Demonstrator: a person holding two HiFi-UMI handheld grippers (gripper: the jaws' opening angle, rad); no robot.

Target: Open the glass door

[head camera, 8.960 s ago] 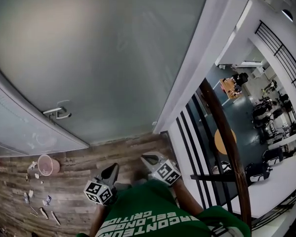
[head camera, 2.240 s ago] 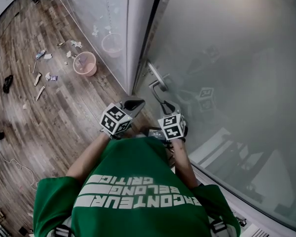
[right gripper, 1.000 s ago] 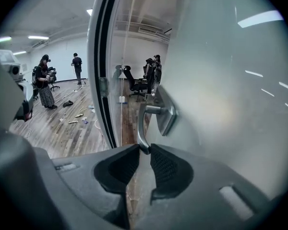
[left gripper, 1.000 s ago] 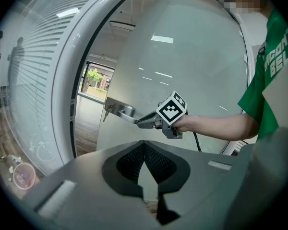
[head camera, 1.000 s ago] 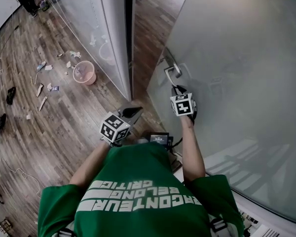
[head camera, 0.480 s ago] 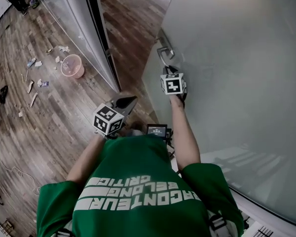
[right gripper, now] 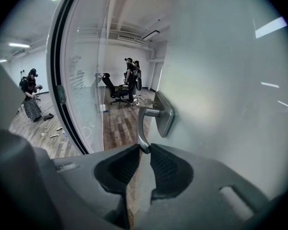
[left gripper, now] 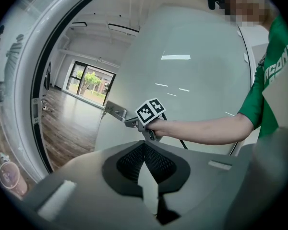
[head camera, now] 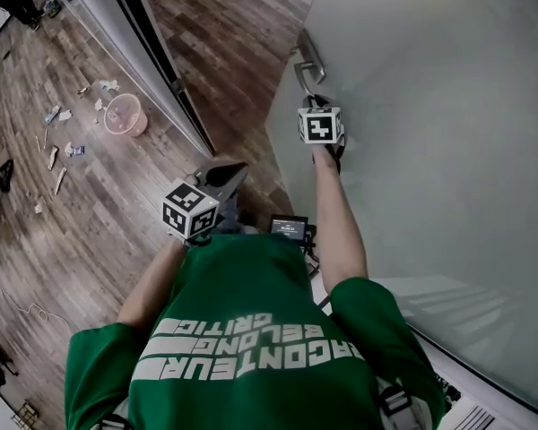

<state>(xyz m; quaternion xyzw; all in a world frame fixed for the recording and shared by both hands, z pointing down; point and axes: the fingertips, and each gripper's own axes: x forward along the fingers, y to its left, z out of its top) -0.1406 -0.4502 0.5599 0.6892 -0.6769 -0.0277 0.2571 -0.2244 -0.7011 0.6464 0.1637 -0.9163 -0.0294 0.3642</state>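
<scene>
Glass door (head camera: 430, 150) is seen swung clear of its dark frame (head camera: 160, 52), at the person's right. Its metal handle (right gripper: 161, 111) is clamped at the lower end by the right gripper (right gripper: 145, 150), jaws closed on it. The left gripper (left gripper: 144, 145) is held low by the body, jaws seemingly pressed together on nothing, well apart from the door.

Frosted grey-white glass door (head camera: 430, 133); silver handle (right gripper: 162, 114); pink bin (head camera: 125, 115); green shirt (head camera: 251, 285); brown plank floor (head camera: 81, 213).
</scene>
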